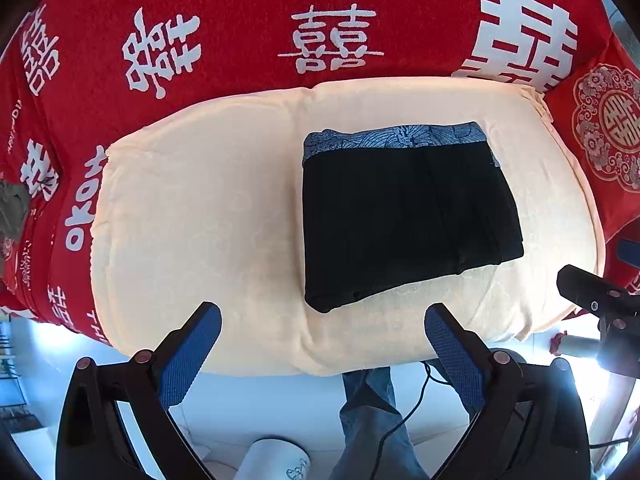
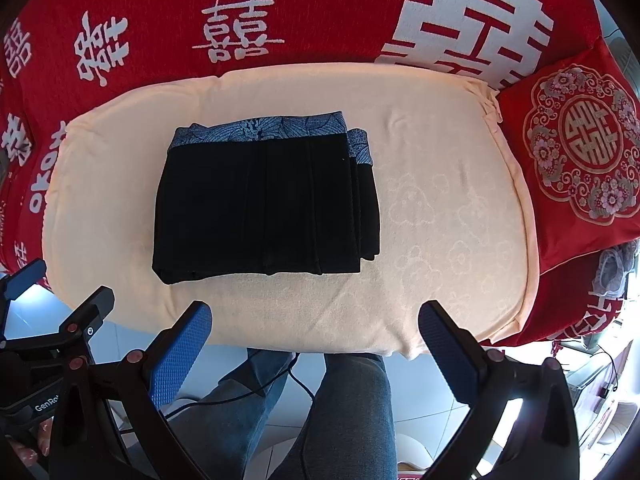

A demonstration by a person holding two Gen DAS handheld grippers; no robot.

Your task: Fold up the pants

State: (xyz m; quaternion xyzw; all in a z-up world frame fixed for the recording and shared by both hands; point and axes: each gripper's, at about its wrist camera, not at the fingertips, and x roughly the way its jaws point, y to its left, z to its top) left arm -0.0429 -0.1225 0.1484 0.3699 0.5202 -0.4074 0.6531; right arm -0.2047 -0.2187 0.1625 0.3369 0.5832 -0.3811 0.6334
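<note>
The black pants (image 1: 408,216) lie folded into a compact rectangle on a cream towel (image 1: 200,208), their blue patterned waistband along the far edge. In the right wrist view the same pants (image 2: 264,208) sit left of centre on the towel (image 2: 440,208), stacked layers showing at their right side. My left gripper (image 1: 322,320) hangs open over the towel's near edge, just short of the pants, holding nothing. My right gripper (image 2: 314,318) is open too, above the near edge and apart from the pants. The left gripper (image 2: 60,312) shows at the right wrist view's left edge.
A red cover with white characters (image 1: 320,36) spreads beneath and behind the towel. A red embroidered cushion (image 2: 580,148) lies at the right. A person's legs in jeans (image 2: 344,412) stand below on a tiled floor, with a black cable. The right gripper's body (image 1: 596,300) juts in at the right.
</note>
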